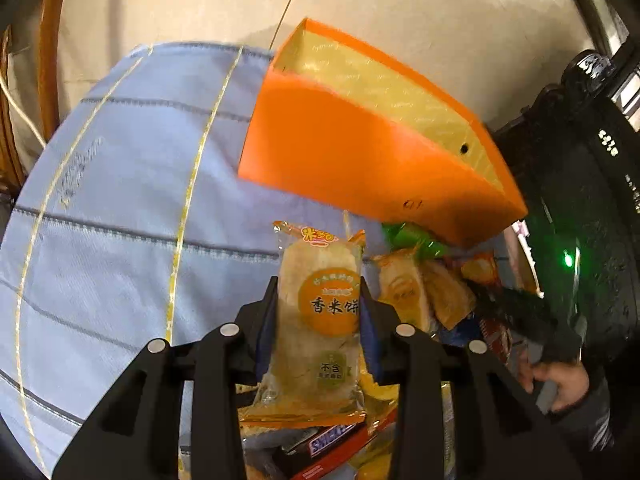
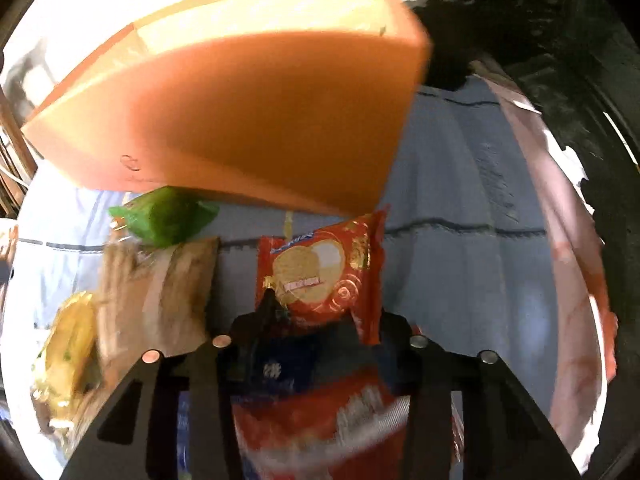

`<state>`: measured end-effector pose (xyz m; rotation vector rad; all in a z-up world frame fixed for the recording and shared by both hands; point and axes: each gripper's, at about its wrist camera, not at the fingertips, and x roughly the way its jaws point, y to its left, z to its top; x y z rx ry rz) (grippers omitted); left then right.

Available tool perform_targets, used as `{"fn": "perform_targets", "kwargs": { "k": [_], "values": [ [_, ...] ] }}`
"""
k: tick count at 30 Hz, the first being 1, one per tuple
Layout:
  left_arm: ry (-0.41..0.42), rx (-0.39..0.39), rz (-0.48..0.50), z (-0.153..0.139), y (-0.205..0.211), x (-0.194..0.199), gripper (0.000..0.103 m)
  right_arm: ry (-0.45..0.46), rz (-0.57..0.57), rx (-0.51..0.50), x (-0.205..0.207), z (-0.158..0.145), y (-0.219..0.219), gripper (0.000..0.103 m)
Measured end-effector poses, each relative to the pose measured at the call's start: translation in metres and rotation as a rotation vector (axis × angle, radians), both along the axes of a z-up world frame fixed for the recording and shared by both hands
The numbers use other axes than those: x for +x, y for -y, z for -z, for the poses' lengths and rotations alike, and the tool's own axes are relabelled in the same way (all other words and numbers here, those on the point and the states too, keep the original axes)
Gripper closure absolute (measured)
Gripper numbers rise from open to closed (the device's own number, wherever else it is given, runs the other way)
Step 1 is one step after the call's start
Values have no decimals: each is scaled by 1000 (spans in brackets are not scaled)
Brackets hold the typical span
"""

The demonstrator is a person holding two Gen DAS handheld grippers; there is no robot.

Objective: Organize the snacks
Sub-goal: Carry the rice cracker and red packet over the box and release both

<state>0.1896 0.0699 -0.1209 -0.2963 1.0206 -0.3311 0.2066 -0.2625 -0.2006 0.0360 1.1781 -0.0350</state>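
In the left wrist view my left gripper (image 1: 318, 300) is shut on an orange-and-clear rice cracker packet (image 1: 320, 320), held upright above a pile of snacks. An open orange bin (image 1: 360, 148) with a yellow inside stands just beyond it on the blue cloth. In the right wrist view my right gripper (image 2: 316, 312) is shut on a red biscuit packet (image 2: 324, 272), held up in front of the same orange bin (image 2: 248, 120). A green packet (image 2: 168, 218) and a brown packet (image 2: 160, 292) lie to its left.
A Snickers bar (image 1: 332, 438) and several other snack packets (image 1: 424, 292) lie below and right of the left gripper. The blue striped cloth (image 1: 120, 220) covers the table. A black appliance (image 1: 580, 200) stands at the right. A wooden chair (image 1: 48, 40) is at the far left.
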Motion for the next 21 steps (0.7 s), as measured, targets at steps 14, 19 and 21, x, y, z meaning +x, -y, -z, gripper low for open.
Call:
{"fn": "perform_targets", "kwargs": {
  "k": [14, 19, 21],
  "values": [
    [164, 74, 61, -69, 31, 24, 68, 149, 13, 43, -27, -69, 25, 80],
    [160, 80, 59, -77, 32, 25, 68, 229, 55, 144, -46, -98, 20, 80],
    [175, 81, 58, -86, 33, 31, 68, 302, 41, 139, -42, -125, 13, 80]
  ]
}}
